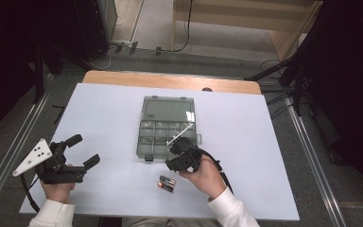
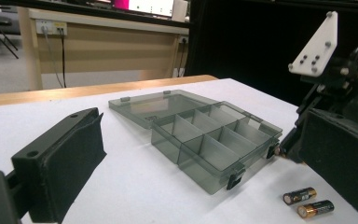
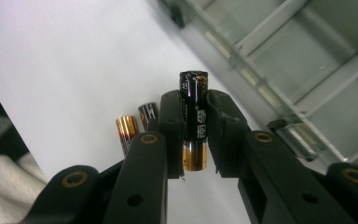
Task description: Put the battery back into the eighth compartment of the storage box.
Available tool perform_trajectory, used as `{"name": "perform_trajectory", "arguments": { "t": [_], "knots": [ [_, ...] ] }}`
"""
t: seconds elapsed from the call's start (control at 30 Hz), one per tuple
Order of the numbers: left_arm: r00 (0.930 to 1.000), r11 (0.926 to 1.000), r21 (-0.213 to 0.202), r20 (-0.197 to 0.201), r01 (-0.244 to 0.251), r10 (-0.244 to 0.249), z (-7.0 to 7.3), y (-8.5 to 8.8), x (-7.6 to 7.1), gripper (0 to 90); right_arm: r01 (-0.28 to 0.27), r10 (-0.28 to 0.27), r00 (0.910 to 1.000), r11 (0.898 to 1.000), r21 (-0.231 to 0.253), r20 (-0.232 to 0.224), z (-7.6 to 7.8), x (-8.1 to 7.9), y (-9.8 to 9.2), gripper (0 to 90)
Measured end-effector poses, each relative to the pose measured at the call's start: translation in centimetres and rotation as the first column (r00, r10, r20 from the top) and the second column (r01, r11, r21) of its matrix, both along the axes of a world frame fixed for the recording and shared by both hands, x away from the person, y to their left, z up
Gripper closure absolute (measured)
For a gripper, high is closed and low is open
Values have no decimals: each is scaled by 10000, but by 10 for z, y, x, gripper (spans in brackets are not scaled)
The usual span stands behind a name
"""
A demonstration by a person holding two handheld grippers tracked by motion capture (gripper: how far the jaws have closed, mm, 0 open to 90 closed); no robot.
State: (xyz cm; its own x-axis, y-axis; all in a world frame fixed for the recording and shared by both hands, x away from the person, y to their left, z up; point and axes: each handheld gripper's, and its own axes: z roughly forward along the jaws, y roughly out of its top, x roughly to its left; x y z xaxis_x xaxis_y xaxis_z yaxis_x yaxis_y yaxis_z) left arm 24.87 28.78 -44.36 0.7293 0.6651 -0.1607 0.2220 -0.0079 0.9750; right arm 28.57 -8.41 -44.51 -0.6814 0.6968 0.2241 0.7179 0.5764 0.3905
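A black and gold battery (image 3: 194, 121) stands upright between the jaws of my right gripper (image 3: 195, 105), which is shut on it. That gripper (image 1: 175, 155) hovers at the near right corner of an open, clear grey compartment box (image 1: 142, 142), just above the table. Two more batteries (image 1: 167, 183) lie side by side on the white table in front of the box, also seen past the jaws as two batteries (image 3: 135, 126). My left gripper (image 1: 83, 150) rests at the table's left side, open and holding nothing.
The box lid (image 1: 168, 109) lies flat behind the compartments (image 2: 214, 161). A bare wooden strip (image 1: 170, 81) runs along the table's far edge. White tabletop (image 1: 104, 118) stretches wide on both sides of the box.
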Motion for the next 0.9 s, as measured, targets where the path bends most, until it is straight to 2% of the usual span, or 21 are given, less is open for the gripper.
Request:
{"name": "perform_trajectory", "arguments": {
  "t": [0.2,0.3,0.37,0.47,0.57,0.63,0.67,0.73,0.83,0.9],
  "knots": [
    [10000,10000,-18,-19,8,-8,0,1,0,0,864,-887,9956,9935,738,286,6,4,-16,781],
    [10000,10000,-47,-13,-2,2,0,1,0,0,1336,-1399,9892,9832,1240,439,7,6,-25,781],
    [10000,10000,-46,-16,-7,7,0,1,0,0,1666,-1763,9833,9721,1648,460,6,8,-31,781],
    [10000,10000,-20,-16,12,-12,0,1,0,0,2207,-2331,9720,9483,2279,285,5,11,-43,781],
    [10000,10000,-60,-21,-6,6,0,1,1,0,2927,-3061,9520,9055,3074,-46,1,14,-58,781],
    [10000,10000,-26,-27,4,-4,0,1,1,0,3413,-3488,9360,8678,3611,-464,-4,16,-67,781],
    [10000,10000,-30,-32,-7,7,0,1,1,0,3646,-3671,9277,8517,3764,-679,-7,17,-71,781],
    [10000,10000,-76,-38,3,-3,0,1,1,0,4033,-4009,9115,8273,3911,-919,-12,20,-78,780],
    [10000,10000,-56,-36,-2,2,-1,1,1,0,4304,-4249,8989,8103,3978,-1071,-16,22,-84,781],
    [10000,10000,-82,-59,14,-15,-1,1,1,0,4358,-4334,8957,8112,3899,-995,-17,23,-86,780]
  ]
}}
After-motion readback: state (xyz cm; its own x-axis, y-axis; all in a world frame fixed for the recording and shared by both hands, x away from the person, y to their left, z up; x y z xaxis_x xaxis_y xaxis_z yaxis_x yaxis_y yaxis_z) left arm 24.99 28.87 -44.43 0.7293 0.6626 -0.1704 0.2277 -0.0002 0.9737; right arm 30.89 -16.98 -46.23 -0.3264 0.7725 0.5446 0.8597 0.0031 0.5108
